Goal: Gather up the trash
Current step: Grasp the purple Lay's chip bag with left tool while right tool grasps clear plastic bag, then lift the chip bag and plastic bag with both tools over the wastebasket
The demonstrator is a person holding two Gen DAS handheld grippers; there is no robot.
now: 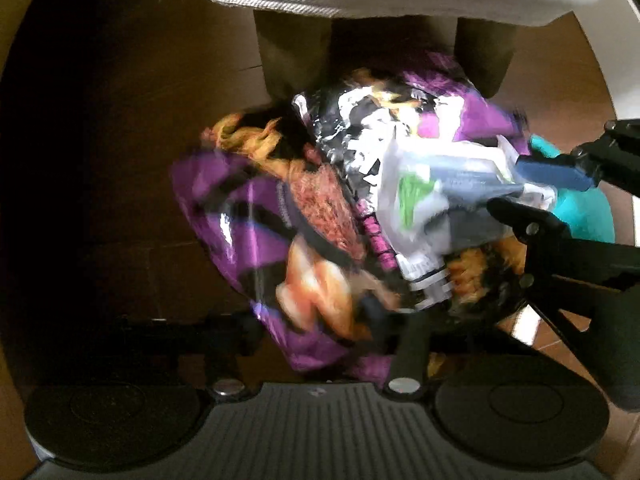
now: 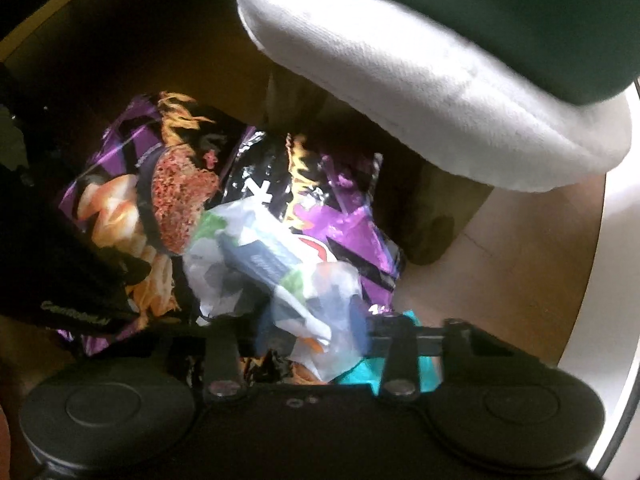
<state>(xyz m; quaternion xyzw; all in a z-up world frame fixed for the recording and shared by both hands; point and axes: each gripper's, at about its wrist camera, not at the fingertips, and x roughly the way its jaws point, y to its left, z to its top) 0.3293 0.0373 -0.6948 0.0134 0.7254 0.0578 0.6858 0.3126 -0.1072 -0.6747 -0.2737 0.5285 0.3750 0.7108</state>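
Fingers (image 2: 356,316) half-buried in blurred wrappers (image 2: 248,256)

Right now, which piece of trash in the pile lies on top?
The white crumpled wrapper with green and blue-grey print; it lies over both purple snack bags, which are larger and glossy with flame graphics.

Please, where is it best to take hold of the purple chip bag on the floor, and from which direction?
I would grip the purple chip bag at a raised crumpled fold on its open side, away from the white plastic wrapper lying on it. Come from straight above, jaws across the fold: the bag lies flat and limp on the floor, so an edge offers little to pinch.
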